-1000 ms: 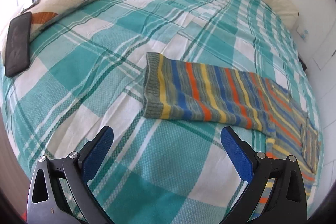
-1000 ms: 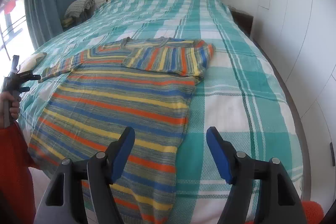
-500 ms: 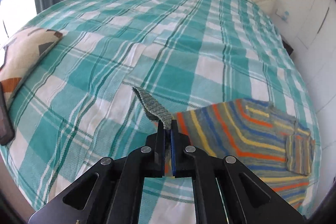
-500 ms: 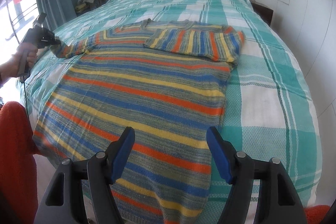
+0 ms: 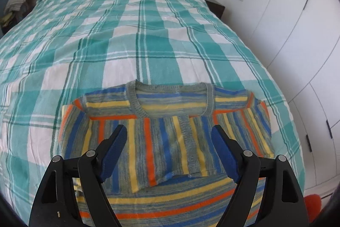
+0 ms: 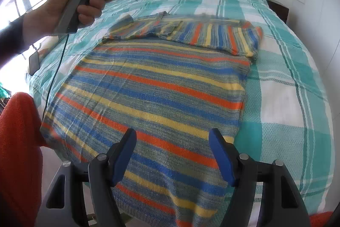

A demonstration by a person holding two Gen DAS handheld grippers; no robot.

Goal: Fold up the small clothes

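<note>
Across the chest of the striped sweater (image 5: 170, 137), both sleeves (image 5: 119, 142) lie folded inward, their cuffs meeting just below the neckline (image 5: 170, 88). That part of the fold looks done; the long body (image 6: 153, 99) below the sleeves lies flat and unfolded, so the fold of hem toward neckline is, in my judgement, what remains. The sweater rests on the teal checked bed (image 5: 138, 39), its hem (image 6: 161, 201) at the near edge.

Just above the folded sleeves hovers the left tool (image 5: 169, 150); its jaws have just been opening, stand wide, and nothing is between them. Near the hem, the right tool (image 6: 172, 155) hangs above the body with jaws wide and clear of the cloth. A hand (image 6: 70, 3) carries the left tool beyond the sweater's left shoulder.
</note>
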